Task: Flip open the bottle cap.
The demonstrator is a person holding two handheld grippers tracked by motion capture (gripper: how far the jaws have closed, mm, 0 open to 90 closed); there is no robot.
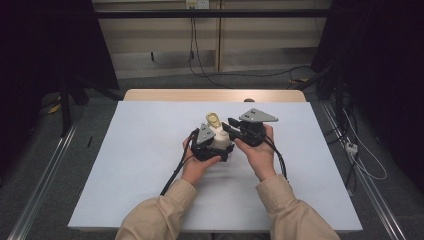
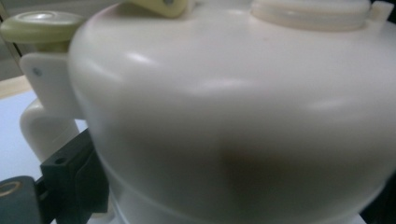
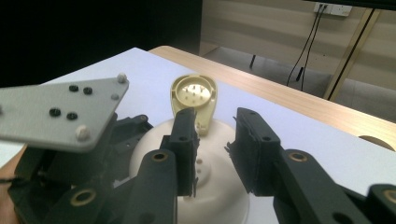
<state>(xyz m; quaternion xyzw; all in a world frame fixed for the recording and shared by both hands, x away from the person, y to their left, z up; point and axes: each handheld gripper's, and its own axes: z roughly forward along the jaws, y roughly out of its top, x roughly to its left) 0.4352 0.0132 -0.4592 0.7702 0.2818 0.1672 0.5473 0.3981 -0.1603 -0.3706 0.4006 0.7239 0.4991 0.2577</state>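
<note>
Forearms converging over worktop [image 1: 150,165], left tool [image 1: 212,150] clamped on cream container [image 1: 221,141], right tool [image 1: 231,126] level, jaws parted above hinged lid [image 3: 194,95].

The white-covered table [image 1: 150,165] is being viewed from above, facing twelve o'clock; the cream plastic flip-lid container [image 1: 220,137] is being shared, pressed close [image 2: 233,116] and looked down on [image 3: 205,186].
</note>
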